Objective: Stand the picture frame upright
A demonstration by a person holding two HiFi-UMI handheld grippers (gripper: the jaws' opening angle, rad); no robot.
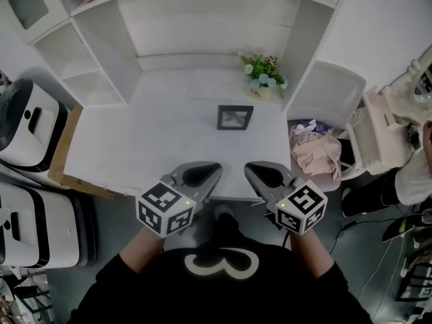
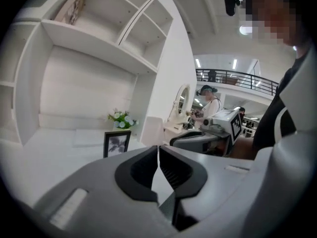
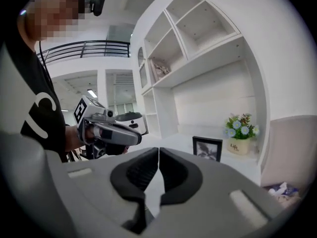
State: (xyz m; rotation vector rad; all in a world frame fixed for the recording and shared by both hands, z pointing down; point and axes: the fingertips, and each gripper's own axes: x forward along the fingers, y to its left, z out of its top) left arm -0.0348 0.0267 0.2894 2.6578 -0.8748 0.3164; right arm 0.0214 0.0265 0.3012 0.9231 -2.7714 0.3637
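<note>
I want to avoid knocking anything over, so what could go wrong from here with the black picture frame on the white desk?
The black rectangular picture frame already stands upright, near the cream pot of blue and white flowers; a careless reach might topple either. The left gripper and right gripper are both shut and empty, so approaching like this would likely push the frame over rather than grasp it.

The photo in your picture frame (image 1: 235, 117) is too small to make out. The left edge cuts off the white machines (image 1: 30, 123); the right edge, a bystander (image 1: 407, 183).
</note>
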